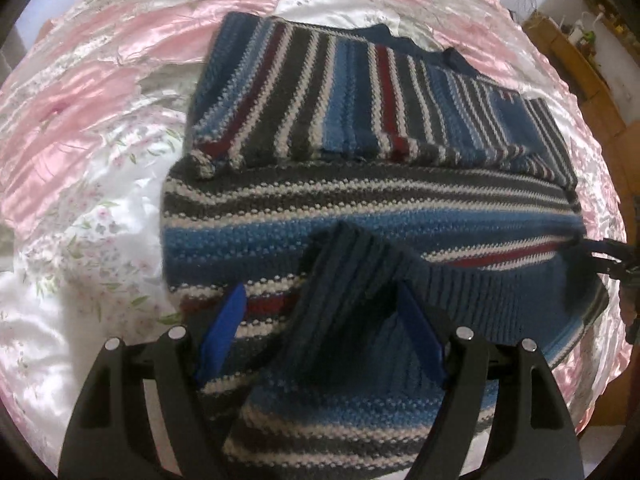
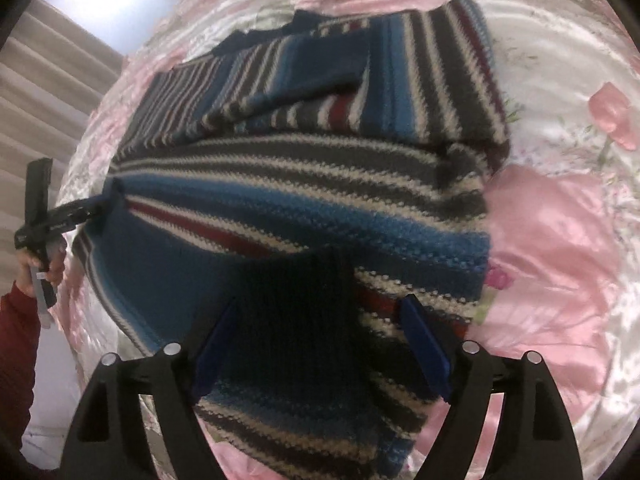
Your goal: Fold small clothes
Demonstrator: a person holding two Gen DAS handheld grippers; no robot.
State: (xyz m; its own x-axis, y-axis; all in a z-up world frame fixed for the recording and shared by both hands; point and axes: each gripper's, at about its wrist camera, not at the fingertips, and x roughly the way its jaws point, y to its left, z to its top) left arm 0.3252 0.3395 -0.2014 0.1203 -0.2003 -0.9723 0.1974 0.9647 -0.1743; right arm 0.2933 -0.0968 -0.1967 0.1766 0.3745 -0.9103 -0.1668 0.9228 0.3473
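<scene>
A knitted sweater [image 1: 360, 216] with blue, grey, white and red stripes lies partly folded on a pink floral satin bedspread [image 1: 80, 128]. My left gripper [image 1: 322, 320] is open. The dark blue ribbed hem [image 1: 352, 264] rises between its blue pads [image 1: 224, 320] without filling the gap. In the right wrist view the same sweater [image 2: 320, 200] shows. My right gripper [image 2: 320, 328] is open too, with a dark ribbed fold [image 2: 296, 312] between its fingers. Each view shows the other gripper at the sweater's edge: the left gripper [image 2: 76, 216] and the right gripper [image 1: 608, 256].
A hand [image 2: 44, 264] with a red sleeve [image 2: 16, 360] holds the left gripper. Beige curtains [image 2: 48, 92] hang beyond the bed on that side. Cardboard boxes and clutter [image 1: 580, 52] stand past the bed's far right. Bare bedspread [image 2: 560, 240] surrounds the sweater.
</scene>
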